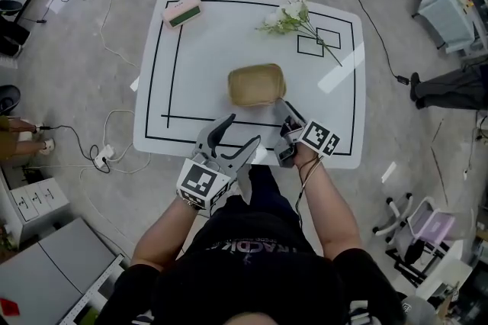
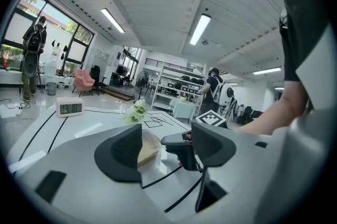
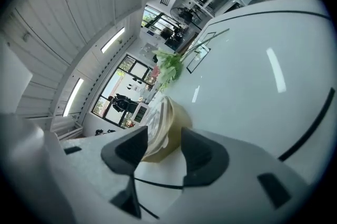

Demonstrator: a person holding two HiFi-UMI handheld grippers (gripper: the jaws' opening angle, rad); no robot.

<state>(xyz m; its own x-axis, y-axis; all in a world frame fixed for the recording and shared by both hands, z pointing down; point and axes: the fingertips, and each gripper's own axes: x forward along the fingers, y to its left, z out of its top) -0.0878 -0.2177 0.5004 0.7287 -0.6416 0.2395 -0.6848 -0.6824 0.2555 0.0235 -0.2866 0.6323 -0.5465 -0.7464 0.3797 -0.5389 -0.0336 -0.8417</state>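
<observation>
The box [image 1: 256, 85] sits in the middle of your counter [image 1: 198, 64], just ahead of your right gripper [image 1: 282, 107]. Your left gripper [image 1: 242, 129] is left of that, at the near edge. Behind the box, the clock [image 1: 181, 11] lies far left and the flowers [image 1: 290, 14] far right.

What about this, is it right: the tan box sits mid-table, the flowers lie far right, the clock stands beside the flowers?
No. The head view shows the clock at the far left corner of the table, apart from the flowers. The tan box sits mid-table and the flowers lie far right.
</observation>
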